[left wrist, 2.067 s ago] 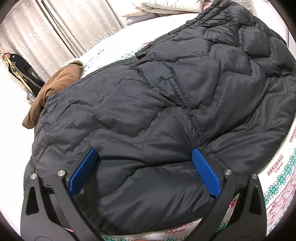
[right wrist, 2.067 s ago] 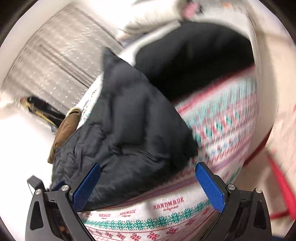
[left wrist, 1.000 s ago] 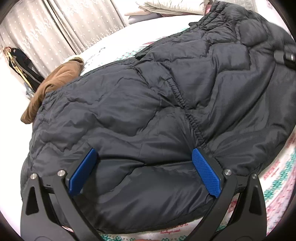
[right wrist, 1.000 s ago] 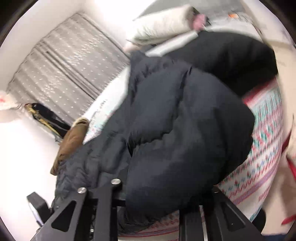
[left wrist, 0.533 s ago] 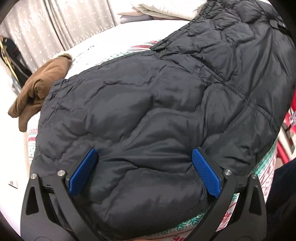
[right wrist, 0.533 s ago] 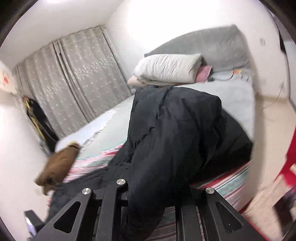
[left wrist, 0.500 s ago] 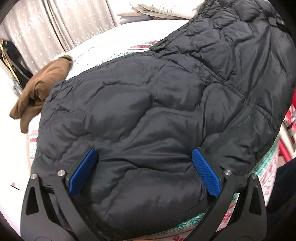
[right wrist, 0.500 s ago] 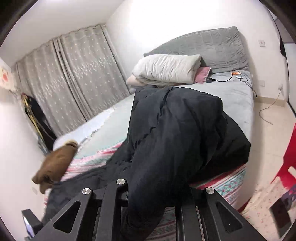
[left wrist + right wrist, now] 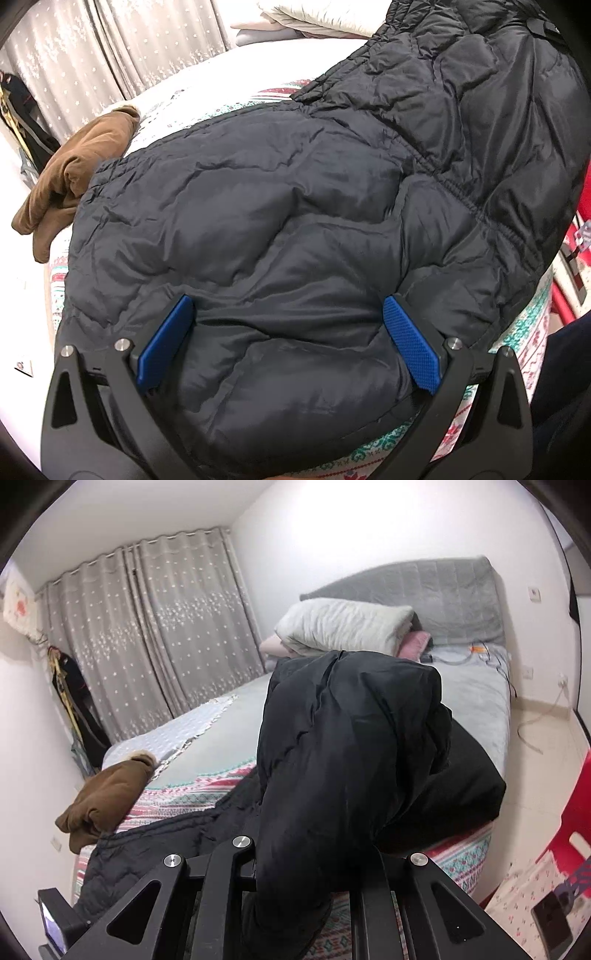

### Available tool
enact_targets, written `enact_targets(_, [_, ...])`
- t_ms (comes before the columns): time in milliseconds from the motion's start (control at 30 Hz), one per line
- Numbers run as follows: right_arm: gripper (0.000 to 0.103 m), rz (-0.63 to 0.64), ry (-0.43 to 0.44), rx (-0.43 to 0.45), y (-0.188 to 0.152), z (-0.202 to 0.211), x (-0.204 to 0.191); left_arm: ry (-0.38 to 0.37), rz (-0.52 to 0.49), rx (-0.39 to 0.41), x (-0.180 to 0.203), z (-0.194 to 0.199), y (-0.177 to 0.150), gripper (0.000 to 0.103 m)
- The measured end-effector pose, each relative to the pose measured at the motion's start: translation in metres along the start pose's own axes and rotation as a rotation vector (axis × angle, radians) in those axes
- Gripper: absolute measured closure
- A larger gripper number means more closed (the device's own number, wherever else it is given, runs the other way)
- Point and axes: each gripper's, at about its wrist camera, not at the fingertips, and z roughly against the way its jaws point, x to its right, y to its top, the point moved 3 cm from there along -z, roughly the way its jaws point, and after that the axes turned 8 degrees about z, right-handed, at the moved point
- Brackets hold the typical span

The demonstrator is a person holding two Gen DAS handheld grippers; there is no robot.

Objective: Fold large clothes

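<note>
A: Left wrist view first. What's there?

B: The black puffer coat [image 9: 295, 206] lies spread over the bed [image 9: 229, 70], filling most of the view. The left gripper [image 9: 288, 347] sits at 6 o'clock with its jaws wide apart, blue pads [image 9: 413, 350] over the coat's near edge and not pinching it. A brown jacket [image 9: 70, 177] is bunched at 9 o'clock, beside the coat's far-left corner. Curtains [image 9: 122, 48] hang at 11 o'clock.

A: And the right wrist view?

B: The right gripper [image 9: 303, 878] at 6 o'clock has its jaws nearly together, clamped on a fold of the coat [image 9: 351, 746], which rises from them as a lifted hump above the bed [image 9: 476, 694]. The rest of the coat trails toward 8 o'clock over the patterned blanket [image 9: 192, 794]. The brown jacket [image 9: 107, 794] lies at 9 o'clock; a pillow [image 9: 343, 627] lies at 12 against the grey headboard [image 9: 443, 587].
</note>
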Motion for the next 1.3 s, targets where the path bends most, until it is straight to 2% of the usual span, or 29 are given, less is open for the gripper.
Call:
enact_targets(200, [0.088,0.102,-0.001,0.065,0.007,0.005,-0.038,-0.032,0.05,0.018,-0.014,0.011,-0.001,0.0])
enact_targets(333, [0.088,0.172,0.021,0.11,0.009,0.007,-0.067,-0.048,0.107,0.029,-0.037,0.019,0.0,0.0])
enact_targets(467, [0.088,0.295,0.039,0.168,0.006,0.011,-0.108,-0.047,0.164,0.039,-0.061,0.026,-0.002,0.0])
enact_targets(567, [0.088,0.406,0.047,0.206,-0.002,0.011,-0.142,-0.045,0.201,0.036,-0.077,0.029,-0.005,0.0])
enact_targets(767, [0.088,0.562,0.096,0.22,-0.025,0.005,-0.199,-0.042,0.28,0.052,-0.112,0.041,-0.01,0.0])
enact_targets(933, [0.088,0.698,0.173,0.177,-0.06,-0.006,-0.246,-0.044,0.46,0.105,-0.173,0.065,-0.012,0.0])
enact_targets(1067, [0.088,0.892,0.245,0.088,-0.114,-0.02,-0.293,-0.06,0.6,0.122,-0.219,0.075,-0.015,0.0])
enact_targets(1200, [0.083,1.1,0.245,0.079,-0.163,-0.023,-0.321,-0.09,0.663,0.11,-0.234,0.074,-0.018,0.0])
enact_targets(1300, [0.082,1.155,0.26,0.069,-0.178,-0.022,-0.325,-0.159,0.663,0.075,-0.225,0.067,-0.018,0.0])
